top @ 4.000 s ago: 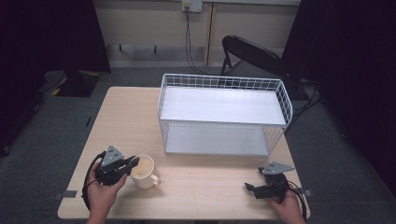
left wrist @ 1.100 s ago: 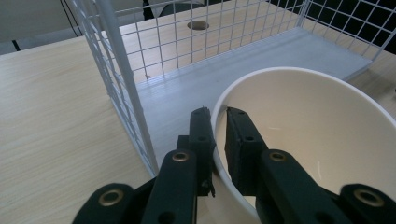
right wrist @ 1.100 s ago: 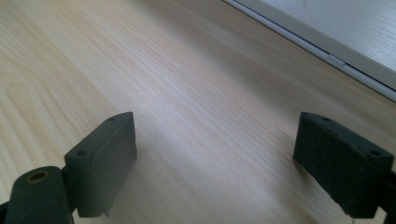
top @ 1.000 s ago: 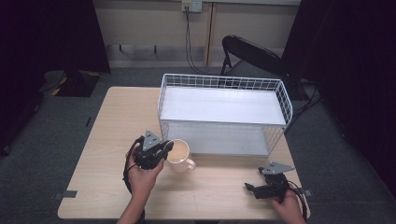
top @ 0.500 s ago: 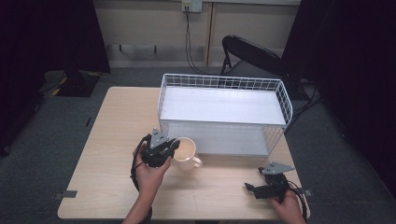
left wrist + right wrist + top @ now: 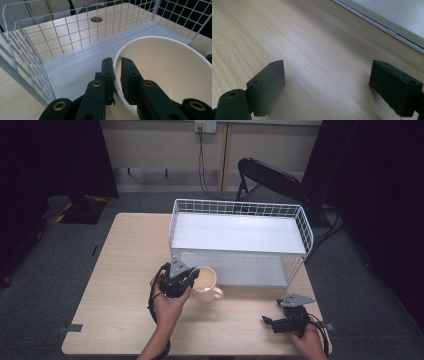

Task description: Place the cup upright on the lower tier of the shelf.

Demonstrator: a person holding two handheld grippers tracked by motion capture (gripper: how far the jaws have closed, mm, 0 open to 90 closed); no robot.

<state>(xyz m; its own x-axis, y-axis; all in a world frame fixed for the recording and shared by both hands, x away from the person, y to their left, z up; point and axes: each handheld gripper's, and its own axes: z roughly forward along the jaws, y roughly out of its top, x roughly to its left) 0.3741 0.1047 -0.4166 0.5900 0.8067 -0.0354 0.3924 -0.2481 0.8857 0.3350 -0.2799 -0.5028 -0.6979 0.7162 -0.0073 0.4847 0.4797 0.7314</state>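
A cream mug (image 6: 206, 283) hangs just in front of the open lower shelf of a white wire rack (image 6: 240, 240), handle toward the front right. My left gripper (image 6: 192, 279) is shut on the mug's rim; in the left gripper view its jaws pinch the rim of the mug (image 6: 170, 72), one inside and one outside, with the left gripper (image 6: 117, 65) pointing at the rack's lower shelf (image 6: 75, 65). The mug looks empty. My right gripper (image 6: 267, 321) rests open on the table near the front right corner; in the right gripper view the right gripper (image 6: 327, 80) holds nothing.
The wooden table (image 6: 125, 270) has bare room to the left of the rack. The rack's upper shelf (image 6: 235, 232) is bare. A black chair (image 6: 270, 177) stands behind the table. A round hole in the tabletop (image 6: 96, 19) shows behind the wire.
My left gripper has carried the mug from the table's front left to the right and forward, up to the rack's lower shelf opening. The right gripper has stayed still.
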